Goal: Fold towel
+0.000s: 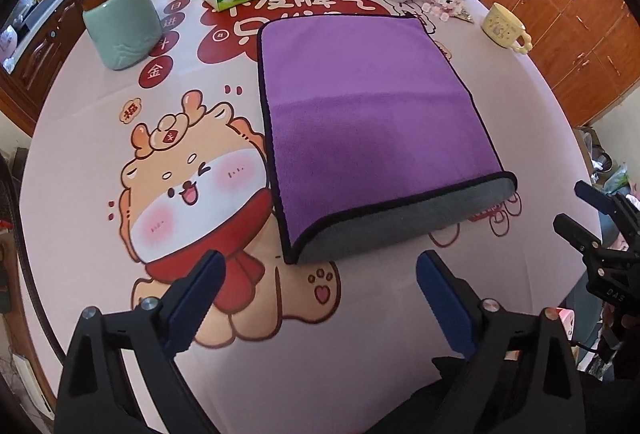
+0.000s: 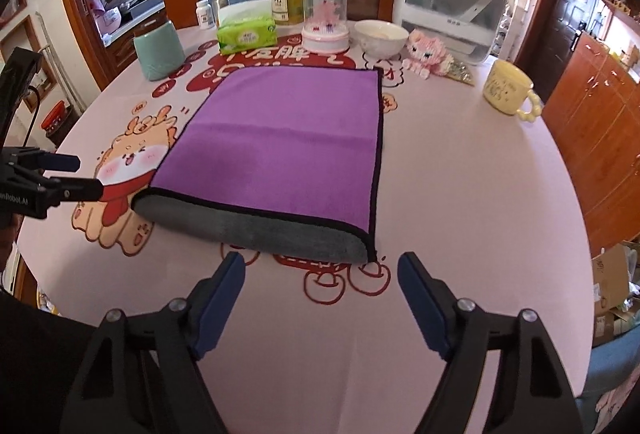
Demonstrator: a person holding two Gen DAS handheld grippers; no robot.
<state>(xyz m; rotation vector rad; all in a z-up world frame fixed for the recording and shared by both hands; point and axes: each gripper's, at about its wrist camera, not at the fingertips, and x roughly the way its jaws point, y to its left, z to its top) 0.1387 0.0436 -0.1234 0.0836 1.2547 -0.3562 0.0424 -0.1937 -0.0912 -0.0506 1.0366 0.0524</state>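
The left tool [image 1: 320,298] hangs with its jaws spread wide and nothing between them, just short of the towel's near left corner. The right tool [image 2: 322,294] is the same: wide apart, empty, poised above the table [image 2: 460,194] just before the near right corner. Neither touches cloth.

The towel [image 2: 288,138] lies flat toward the middle of the table, purple face up. It looks already doubled once: the near edge is a rounded grey roll [image 2: 260,226] under a black-trimmed hem, which reads as a fold line, not a loose edge.

The next move is probably a second fold, so each tool should go for its own corner of that near edge. Slide the lower finger flat along the tablecloth under the grey roll so both layers are caught; pinching only the purple top would peel the fold open. Close both tools evenly, lift just clear, and carry the edge level toward the far side, matching hems.

The bowl [image 2: 381,36], dome ornament [image 2: 325,19] and tissue pack [image 2: 247,33] stand near the far edge, so stop short of them.
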